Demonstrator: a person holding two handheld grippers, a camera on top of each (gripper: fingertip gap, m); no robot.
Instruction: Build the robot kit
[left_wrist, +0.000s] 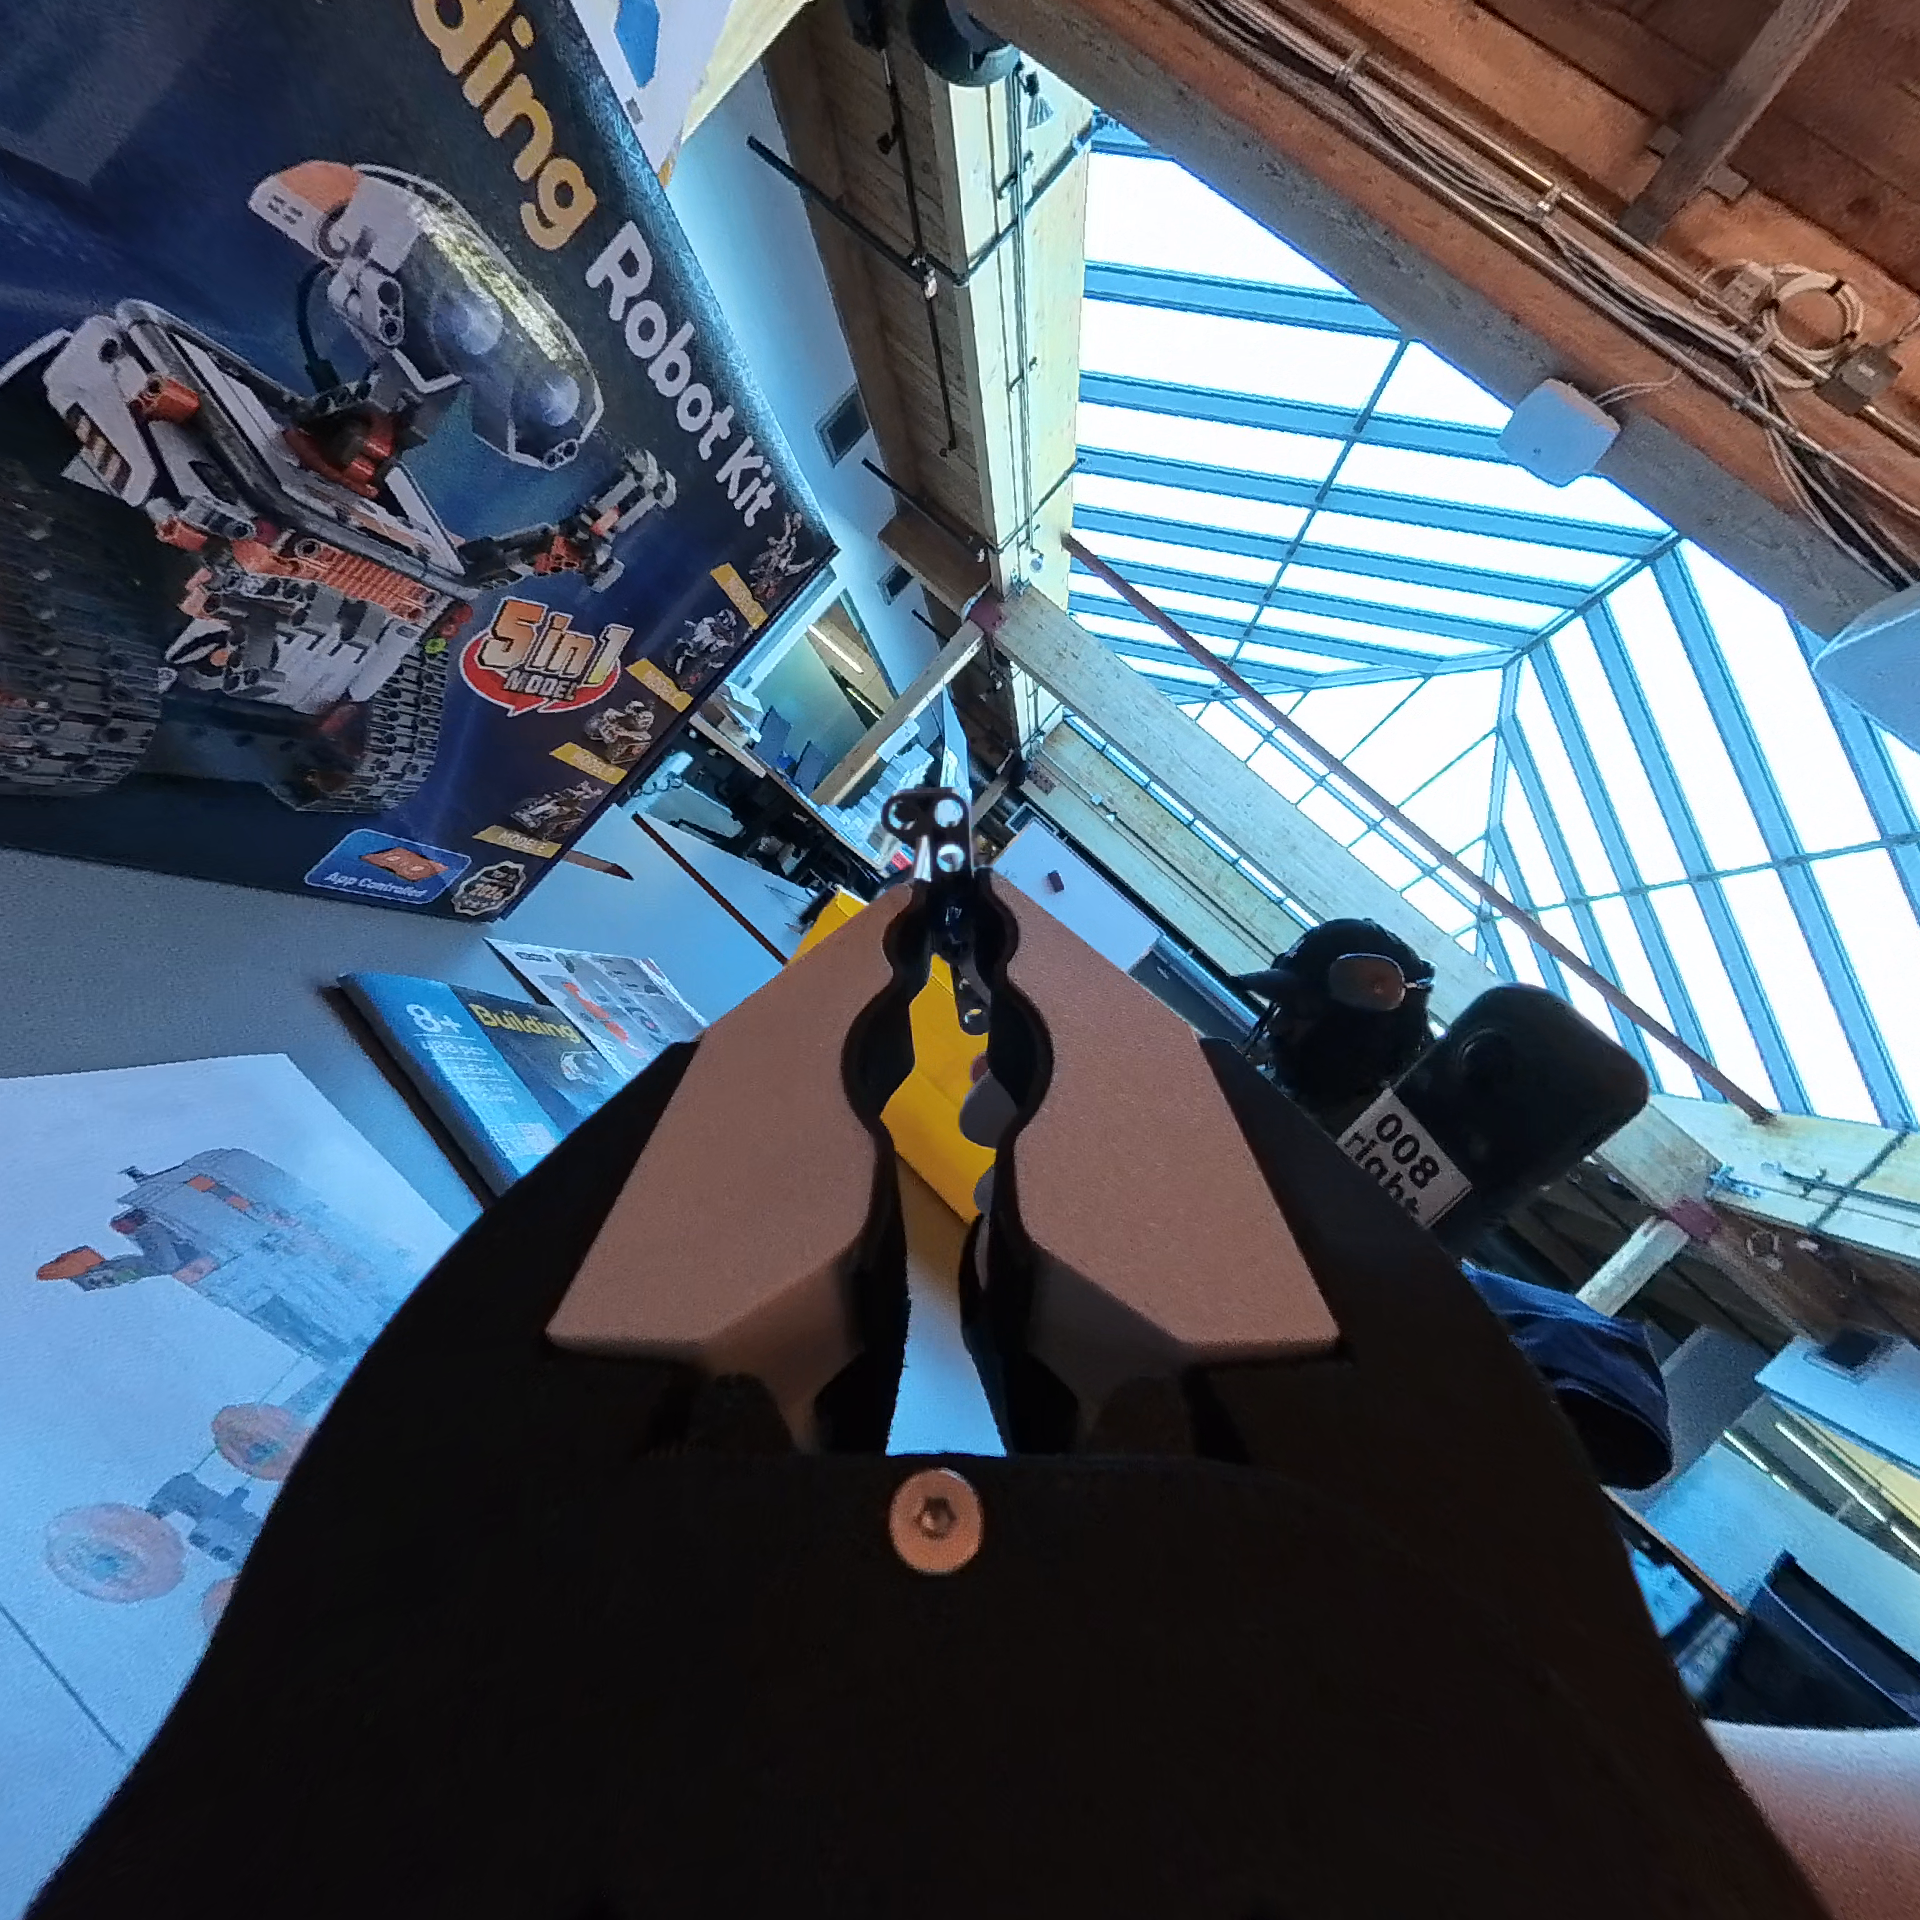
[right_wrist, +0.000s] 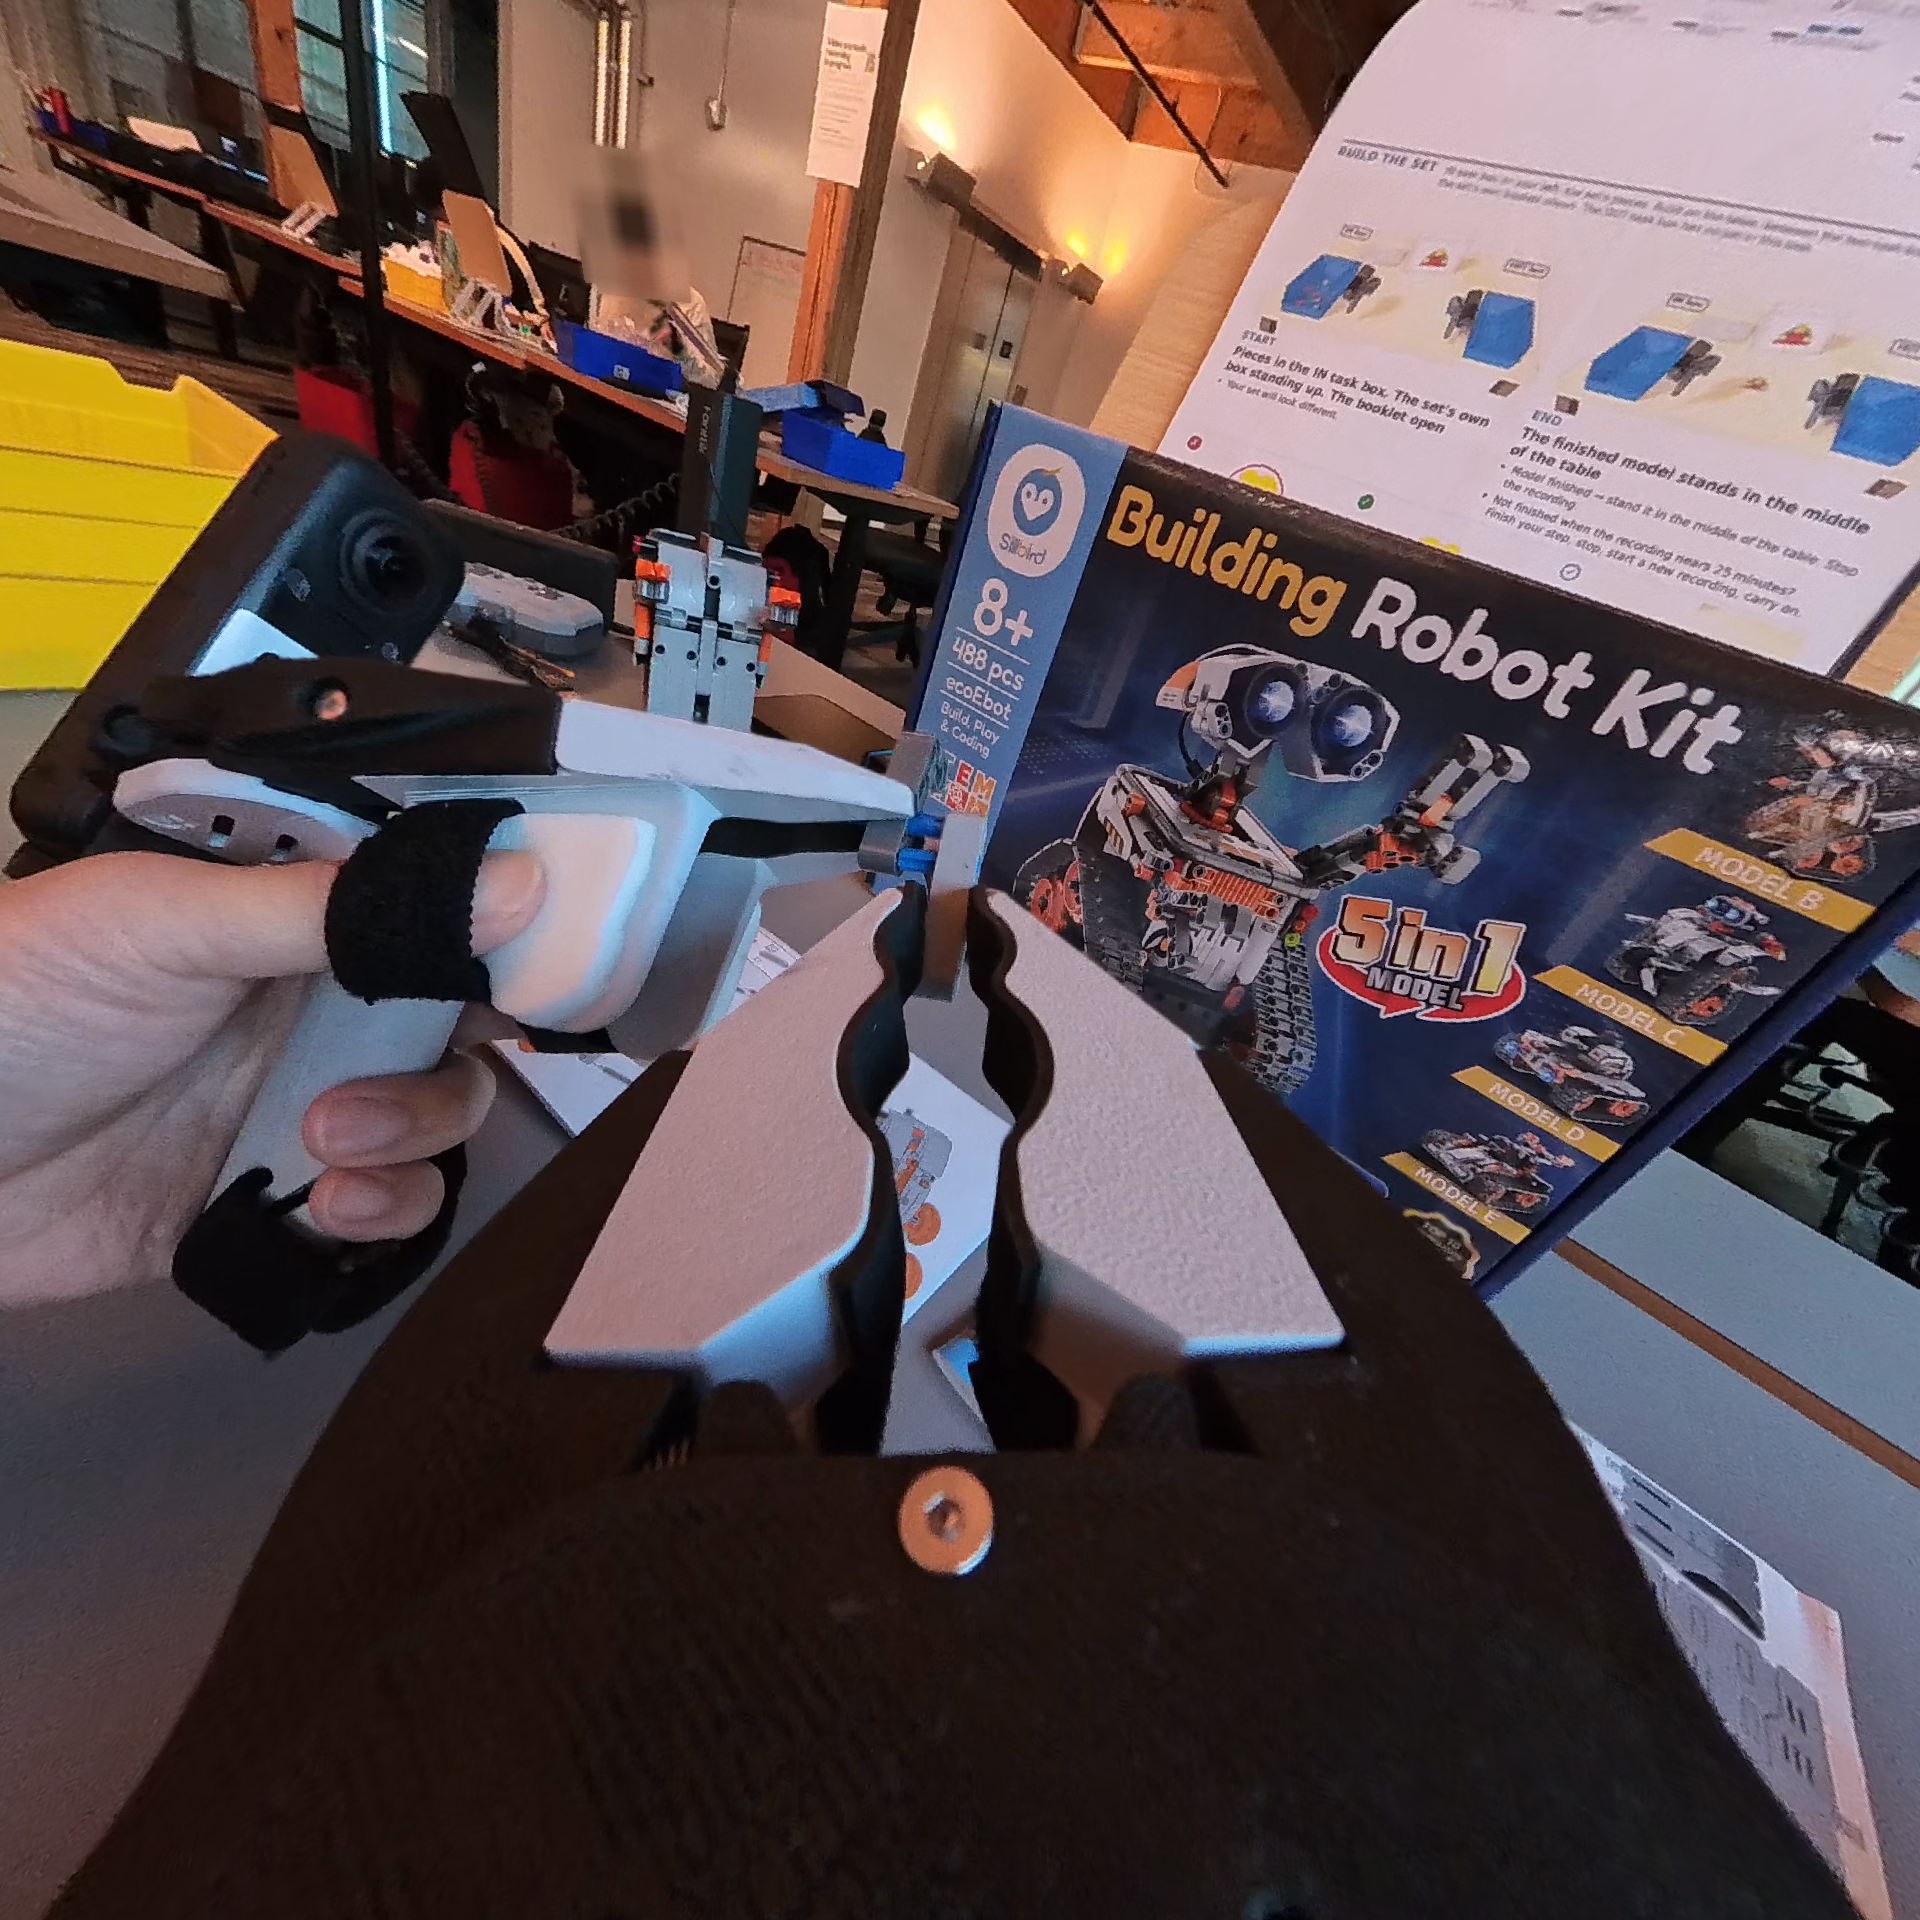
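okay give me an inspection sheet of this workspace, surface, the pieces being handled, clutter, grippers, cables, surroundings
Surface: grey table, papers lying on it.
Handled things: grey brick piece with blue pins, pinched between both grippers; in the left wrist view it shows as a small black and grey part.
Clutter: robot kit box standing upright; instruction booklet; partly built model; yellow bin.
Grippers: left gripper shut on the piece; right gripper shut on it.
Cables: bundles along ceiling beam.
Surroundings: skylight; workbenches.
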